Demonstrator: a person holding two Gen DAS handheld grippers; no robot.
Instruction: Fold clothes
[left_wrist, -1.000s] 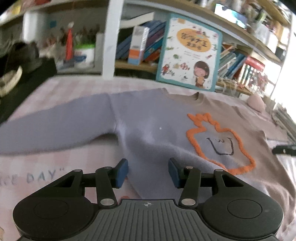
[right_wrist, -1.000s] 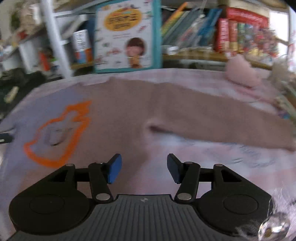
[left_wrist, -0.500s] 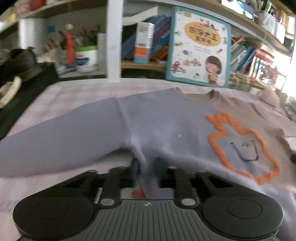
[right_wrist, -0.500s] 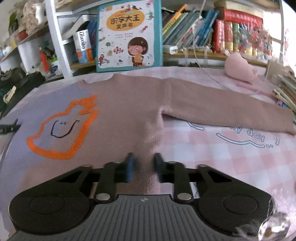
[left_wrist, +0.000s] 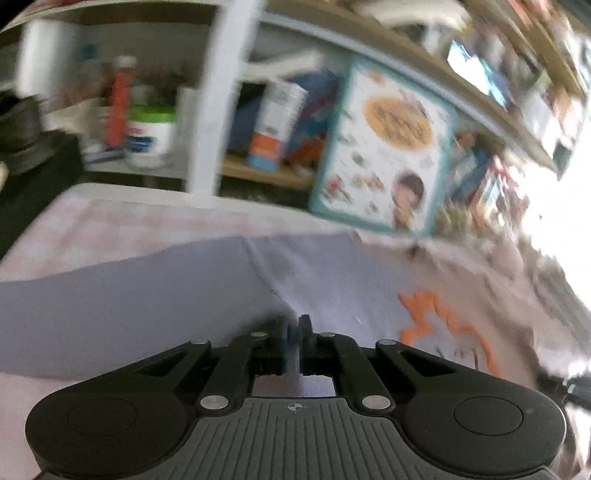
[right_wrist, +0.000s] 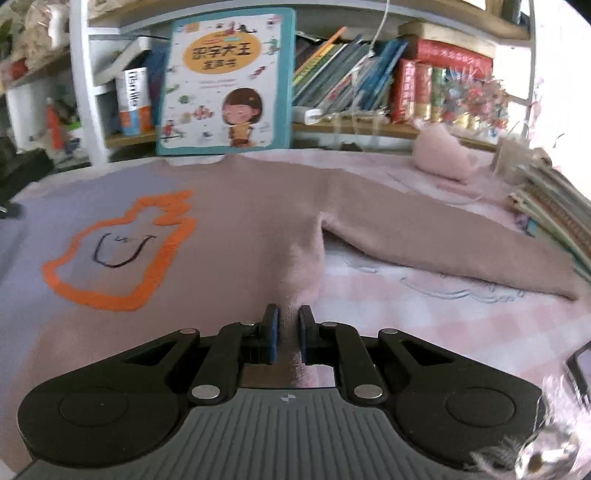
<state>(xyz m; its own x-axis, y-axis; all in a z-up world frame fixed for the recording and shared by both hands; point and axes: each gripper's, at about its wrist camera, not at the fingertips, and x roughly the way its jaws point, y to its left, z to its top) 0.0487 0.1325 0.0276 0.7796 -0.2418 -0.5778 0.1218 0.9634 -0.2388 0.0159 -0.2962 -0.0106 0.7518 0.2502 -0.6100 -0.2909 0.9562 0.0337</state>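
A sweater lies flat on the pink checked cloth, lilac on its left half and dusty pink on its right, with an orange outlined figure on the chest. My left gripper is shut on a pinch of the lilac side under the left sleeve. My right gripper is shut on a raised fold of the pink side below the right armpit. The right sleeve stretches out to the right, the left sleeve to the left.
A bookshelf runs along the back with a large teal picture book leaning on it. A pink soft toy and a stack of books sit at the right. A dark device lies at the near right edge.
Both grippers went from open to shut, each pinching the sweater's side. The left one has pushed forward and lifted slightly, blurring its view; the right one stayed nearly in place.
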